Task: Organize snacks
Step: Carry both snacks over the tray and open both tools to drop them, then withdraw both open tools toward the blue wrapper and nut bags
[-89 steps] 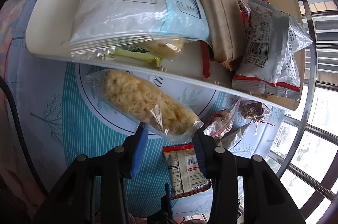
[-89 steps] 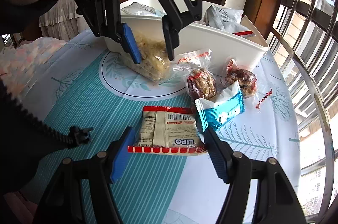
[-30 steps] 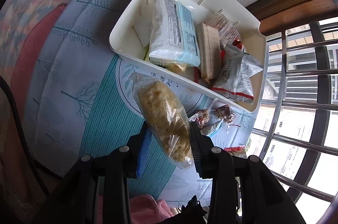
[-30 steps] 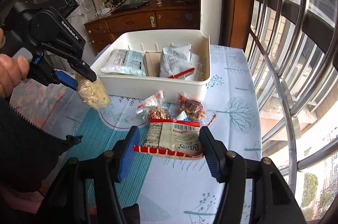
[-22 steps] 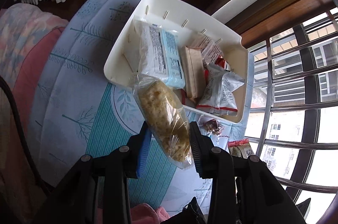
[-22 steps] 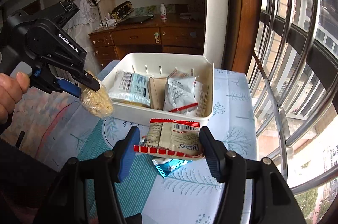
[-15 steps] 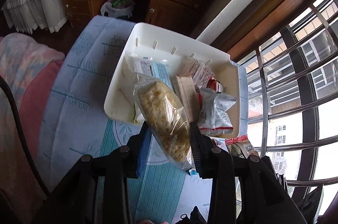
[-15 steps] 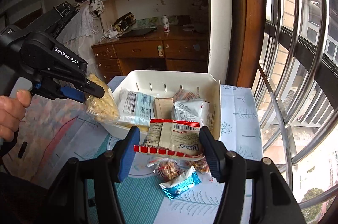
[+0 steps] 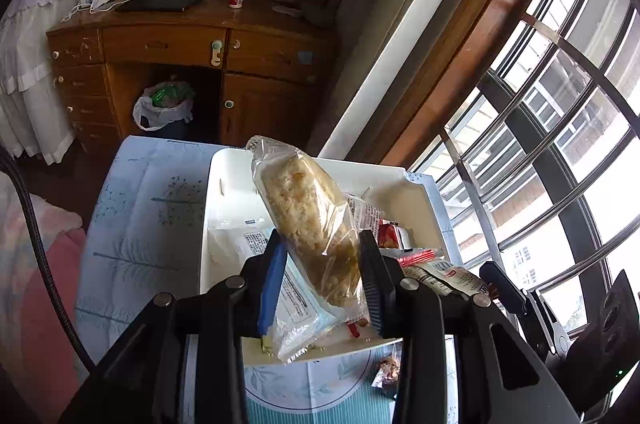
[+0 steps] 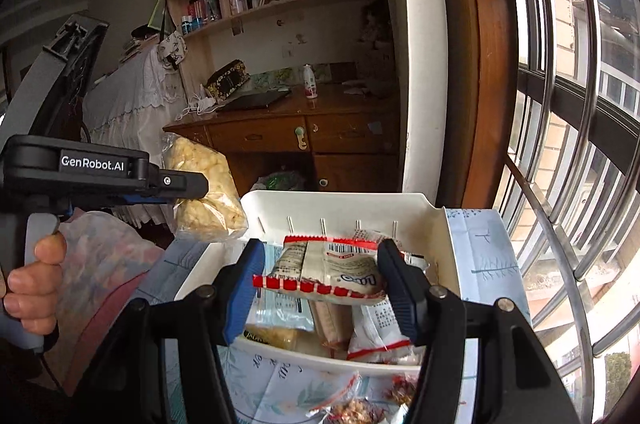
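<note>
The left gripper [image 9: 322, 264] pinches the puffed-rice bag [image 9: 308, 220] at frame centre; the right gripper [image 10: 322, 280] clamps the red-edged packet [image 10: 332, 272]. Both hang over the white bin [image 10: 448, 244]; best lowered into free gaps before releasing.

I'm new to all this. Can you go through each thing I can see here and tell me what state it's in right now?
Left claw: shut on the puffed rice snack, held up over the bin.
Puffed rice snack: sealed in clear wrap, lifted.
Right claw: shut on the red-edged snack packet.
Red-edged snack packet: sealed, in the air above the bin.
White bin: open-topped, partly filled with packets.
</note>
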Action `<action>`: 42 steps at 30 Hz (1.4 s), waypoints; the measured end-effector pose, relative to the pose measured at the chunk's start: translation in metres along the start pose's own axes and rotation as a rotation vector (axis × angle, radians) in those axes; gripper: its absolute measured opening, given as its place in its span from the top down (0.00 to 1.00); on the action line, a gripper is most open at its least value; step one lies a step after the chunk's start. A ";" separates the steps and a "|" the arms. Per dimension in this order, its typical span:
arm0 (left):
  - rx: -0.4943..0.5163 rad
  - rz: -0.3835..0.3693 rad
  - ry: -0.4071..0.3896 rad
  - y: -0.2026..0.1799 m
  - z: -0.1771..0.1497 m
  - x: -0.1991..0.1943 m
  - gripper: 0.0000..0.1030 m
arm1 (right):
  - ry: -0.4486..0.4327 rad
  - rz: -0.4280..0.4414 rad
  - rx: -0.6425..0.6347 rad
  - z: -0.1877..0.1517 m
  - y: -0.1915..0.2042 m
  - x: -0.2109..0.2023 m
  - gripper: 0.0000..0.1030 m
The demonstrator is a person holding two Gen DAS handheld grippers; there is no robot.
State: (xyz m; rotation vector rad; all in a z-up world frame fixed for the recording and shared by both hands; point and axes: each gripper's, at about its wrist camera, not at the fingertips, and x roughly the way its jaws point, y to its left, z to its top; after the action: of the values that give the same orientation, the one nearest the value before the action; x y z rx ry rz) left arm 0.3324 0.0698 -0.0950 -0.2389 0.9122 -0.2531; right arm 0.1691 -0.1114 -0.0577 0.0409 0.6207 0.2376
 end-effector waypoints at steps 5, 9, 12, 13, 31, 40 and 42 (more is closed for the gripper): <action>0.066 0.006 -0.023 0.013 0.007 0.020 0.66 | -0.005 -0.034 -0.019 -0.002 0.011 0.030 0.43; 0.107 -0.025 -0.036 0.015 0.012 0.025 0.60 | -0.003 -0.061 0.000 -0.004 0.019 0.046 0.42; 0.119 -0.034 -0.030 0.015 0.015 0.027 0.36 | 0.003 -0.085 0.031 -0.004 0.023 0.053 0.39; 0.113 -0.044 -0.024 0.015 0.016 0.028 0.35 | 0.015 -0.096 0.046 -0.004 0.024 0.056 0.38; 0.115 -0.076 0.049 0.020 0.001 -0.018 0.20 | 0.039 -0.227 0.225 -0.009 0.010 0.011 0.24; 0.165 -0.129 0.085 0.011 -0.020 -0.055 0.18 | 0.018 -0.289 0.244 -0.022 0.027 -0.043 0.24; 0.168 -0.145 0.103 0.007 -0.026 -0.058 0.18 | 0.013 -0.309 0.255 -0.027 0.029 -0.054 0.24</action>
State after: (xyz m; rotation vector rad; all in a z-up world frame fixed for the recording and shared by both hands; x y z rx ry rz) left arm 0.2780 0.0923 -0.0696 -0.1376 0.9709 -0.4779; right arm 0.1046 -0.0967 -0.0455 0.1878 0.6583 -0.1418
